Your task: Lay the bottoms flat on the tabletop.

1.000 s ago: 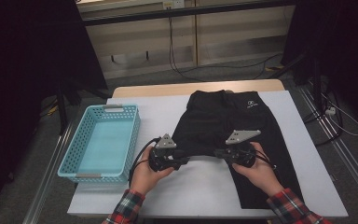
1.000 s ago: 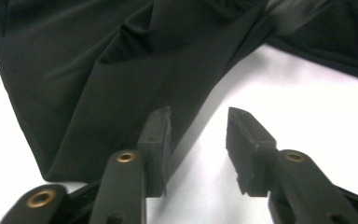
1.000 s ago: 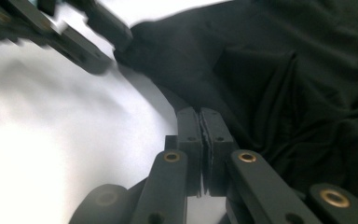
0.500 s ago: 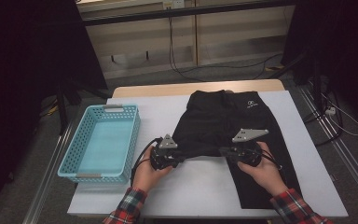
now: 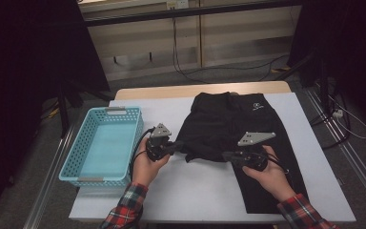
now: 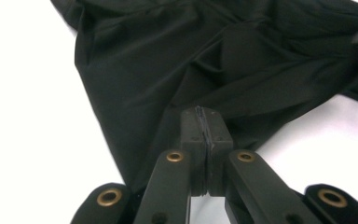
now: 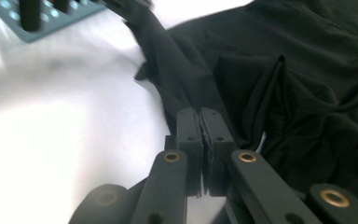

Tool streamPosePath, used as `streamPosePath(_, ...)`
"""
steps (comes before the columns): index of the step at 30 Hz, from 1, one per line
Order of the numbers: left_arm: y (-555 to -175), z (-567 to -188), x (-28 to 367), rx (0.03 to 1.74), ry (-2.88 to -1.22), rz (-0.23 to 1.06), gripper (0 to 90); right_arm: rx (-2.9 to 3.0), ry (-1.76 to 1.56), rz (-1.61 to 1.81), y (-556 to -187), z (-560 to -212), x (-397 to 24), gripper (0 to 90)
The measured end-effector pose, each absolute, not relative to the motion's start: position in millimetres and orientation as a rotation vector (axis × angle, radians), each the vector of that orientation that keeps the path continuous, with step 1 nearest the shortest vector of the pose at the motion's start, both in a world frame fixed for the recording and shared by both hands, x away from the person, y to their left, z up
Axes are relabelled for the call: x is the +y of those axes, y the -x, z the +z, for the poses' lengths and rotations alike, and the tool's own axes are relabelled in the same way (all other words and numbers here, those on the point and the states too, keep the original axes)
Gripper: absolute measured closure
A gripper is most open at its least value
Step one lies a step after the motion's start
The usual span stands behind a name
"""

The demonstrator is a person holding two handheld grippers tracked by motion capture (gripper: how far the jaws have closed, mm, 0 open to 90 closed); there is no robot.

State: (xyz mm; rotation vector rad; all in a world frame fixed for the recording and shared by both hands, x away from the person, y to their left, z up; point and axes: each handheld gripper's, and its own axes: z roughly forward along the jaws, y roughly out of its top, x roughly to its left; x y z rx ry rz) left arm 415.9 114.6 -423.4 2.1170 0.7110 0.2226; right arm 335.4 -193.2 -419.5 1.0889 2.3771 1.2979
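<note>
White tabletop [image 5: 195, 191] carried black shorts [image 5: 248, 129] beside a blue basket [image 5: 102, 145]; left gripper [image 6: 204, 114] jaws had just been closing, now clamped on the hem; right gripper [image 7: 200, 116] clamped on fabric too; mid-fold, next move likely lifting both edges together.

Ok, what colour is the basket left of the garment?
Light blue basket, clearest in the high view.

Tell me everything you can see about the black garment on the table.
The black garment looks like thin, smooth shorts with a small white logo near the waistband. It lies on the white table, right of the basket, its left leg bunched and creased. The left claw and right claw are each shut on its fabric.
</note>
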Motion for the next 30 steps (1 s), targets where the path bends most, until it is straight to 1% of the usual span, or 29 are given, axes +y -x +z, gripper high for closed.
streamPosePath(5,-425,-429,111,0.722,-2.116,0.278,89.5,2.347,-1.107,1.384,-335,-411,-198,88.3)
streamPosePath(9,-427,-428,110,0.711,-2.112,0.279,89.5,2.314,-1.119,1.396,-335,-408,-204,88.2)
streamPosePath(12,-427,-436,104,0.699,-2.147,0.272,89.3,2.299,-1.154,1.341,-340,-416,-203,88.2)
streamPosePath(15,-427,-441,103,0.714,-2.149,0.261,89.1,2.317,-1.173,1.313,-344,-424,-201,88.2)
streamPosePath(17,-427,-444,106,0.716,-2.149,0.28,87.0,2.338,-1.173,1.275,-347,-430,-197,88.1)
streamPosePath(18,-428,-444,107,0.713,-2.151,0.287,82.5,2.342,-1.17,1.27,-347,-430,-196,88.1)
streamPosePath(19,-427,-444,108,0.724,-2.141,0.289,75.4,2.346,-1.168,1.266,-348,-431,-195,88.1)
streamPosePath(21,-426,-443,109,0.736,-2.116,0.314,56.6,2.349,-1.168,1.257,-349,-432,-195,88.1)
streamPosePath(24,-419,-433,111,0.728,-2.093,0.305,40.2,2.359,-1.16,1.236,-349,-434,-194,88.1)
streamPosePath(27,-405,-424,112,0.679,-2.104,0.307,37.1,2.36,-1.156,1.232,-349,-434,-194,88.1)
streamPosePath(30,-390,-420,111,0.634,-2.131,0.296,39.2,2.358,-1.158,1.235,-350,-434,-195,88.1)
